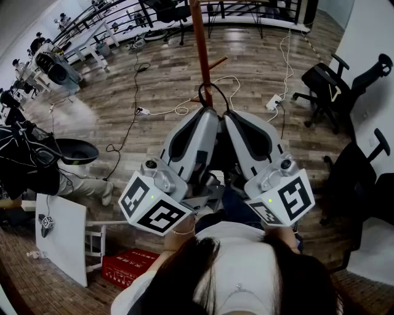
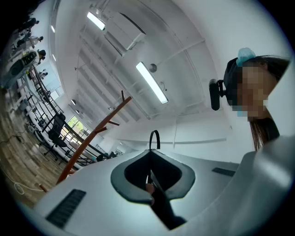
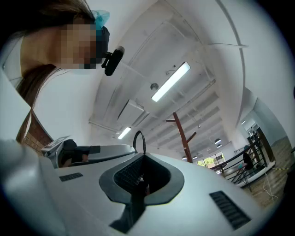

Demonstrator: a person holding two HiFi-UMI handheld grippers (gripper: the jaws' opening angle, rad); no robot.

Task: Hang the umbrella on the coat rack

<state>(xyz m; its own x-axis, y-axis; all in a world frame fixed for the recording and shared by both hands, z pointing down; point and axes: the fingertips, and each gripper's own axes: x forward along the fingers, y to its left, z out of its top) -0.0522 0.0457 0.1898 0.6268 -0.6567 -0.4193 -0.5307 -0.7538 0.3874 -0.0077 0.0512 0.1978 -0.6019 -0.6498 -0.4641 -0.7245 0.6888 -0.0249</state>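
We record: brown wood-plank floor (image 1: pixel 160 80), crossed by white cables (image 1: pixel 184 109) running to a power strip (image 1: pixel 273 102). Black office chairs (image 1: pixel 329 86) beside the white right wall (image 1: pixel 369 37). Black railing (image 1: pixel 246 7) at the far edge. White panel (image 1: pixel 61 237) and red box (image 1: pixel 132 267), lower left. White ceiling with tube lights (image 2: pixel 151 83). Bright windows (image 3: pixel 207 161).

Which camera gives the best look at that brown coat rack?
The left gripper view: the coat rack shows nearly full length, pegs included. The head view catches only a short stretch of its pole; the right gripper view shows its upper part, small.
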